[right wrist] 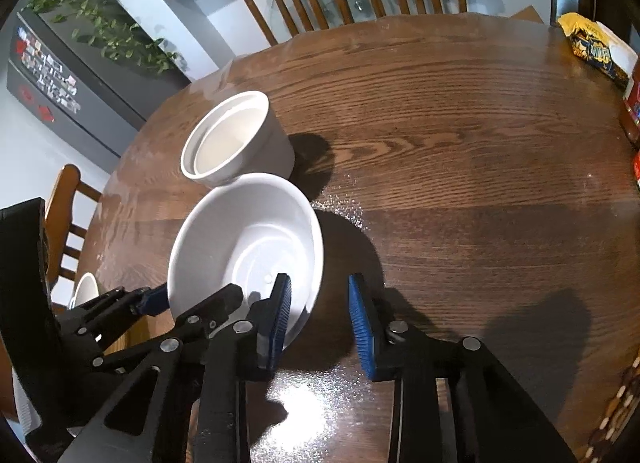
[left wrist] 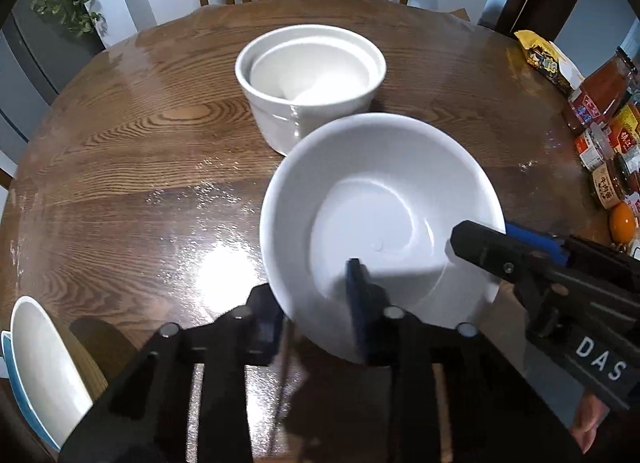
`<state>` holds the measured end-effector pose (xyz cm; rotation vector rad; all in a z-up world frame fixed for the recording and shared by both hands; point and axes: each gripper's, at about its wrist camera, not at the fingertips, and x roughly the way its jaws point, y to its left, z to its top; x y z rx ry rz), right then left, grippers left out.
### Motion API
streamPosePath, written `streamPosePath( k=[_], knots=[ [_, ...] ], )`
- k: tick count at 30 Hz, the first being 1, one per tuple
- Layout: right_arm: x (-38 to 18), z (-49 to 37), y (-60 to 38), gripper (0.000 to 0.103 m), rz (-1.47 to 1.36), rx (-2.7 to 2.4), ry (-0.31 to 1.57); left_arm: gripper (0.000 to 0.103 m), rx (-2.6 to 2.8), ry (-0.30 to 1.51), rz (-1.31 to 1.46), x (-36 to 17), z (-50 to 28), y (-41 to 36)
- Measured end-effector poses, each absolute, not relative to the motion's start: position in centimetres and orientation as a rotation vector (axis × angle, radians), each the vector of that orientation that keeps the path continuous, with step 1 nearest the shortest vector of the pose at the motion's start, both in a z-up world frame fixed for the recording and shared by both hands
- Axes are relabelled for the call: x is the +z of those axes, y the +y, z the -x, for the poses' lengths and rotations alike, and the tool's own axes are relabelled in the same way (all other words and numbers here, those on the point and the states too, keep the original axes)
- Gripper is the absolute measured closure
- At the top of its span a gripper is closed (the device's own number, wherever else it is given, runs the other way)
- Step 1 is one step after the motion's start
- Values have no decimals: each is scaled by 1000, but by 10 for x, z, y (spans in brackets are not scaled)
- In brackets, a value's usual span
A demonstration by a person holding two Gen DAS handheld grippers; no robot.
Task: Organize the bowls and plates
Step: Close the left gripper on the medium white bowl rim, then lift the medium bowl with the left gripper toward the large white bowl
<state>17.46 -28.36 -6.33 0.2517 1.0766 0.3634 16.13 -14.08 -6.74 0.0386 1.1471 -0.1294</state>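
Left gripper (left wrist: 310, 283) clamps the near rim of the wide white bowl (left wrist: 380, 191), one finger inside, one outside. Right gripper (right wrist: 318, 281) straddles the bowl's right rim; whether its outer pad presses, I cannot tell. On the round wooden table (left wrist: 140, 167), that bowl sits just before two nested white bowls (left wrist: 310, 75). A blue-sided bowl (left wrist: 40, 363) lies well apart.
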Motion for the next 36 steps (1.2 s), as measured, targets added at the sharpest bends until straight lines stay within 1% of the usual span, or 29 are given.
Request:
streamPosePath(
  k=[3, 6, 10, 18, 36],
  knots=[
    [-64, -174, -281, 88, -244, 370, 1078, 79, -135, 1144, -46, -67, -160, -143],
    [-64, -173, -280, 90, -236, 359, 1071, 79, -136, 1140, -53, -67, -158, -144],
    [-63, -168, -280, 90, -240, 358, 1061, 79, -137, 1121, -69, -62, -154, -145],
    [-36, -144, -277, 90, -207, 352, 994, 79, -141, 1055, -86, -37, -132, -144],
    [16, -70, -264, 90, -178, 383, 889, 79, -150, 917, -84, 19, -48, -124]
  ],
)
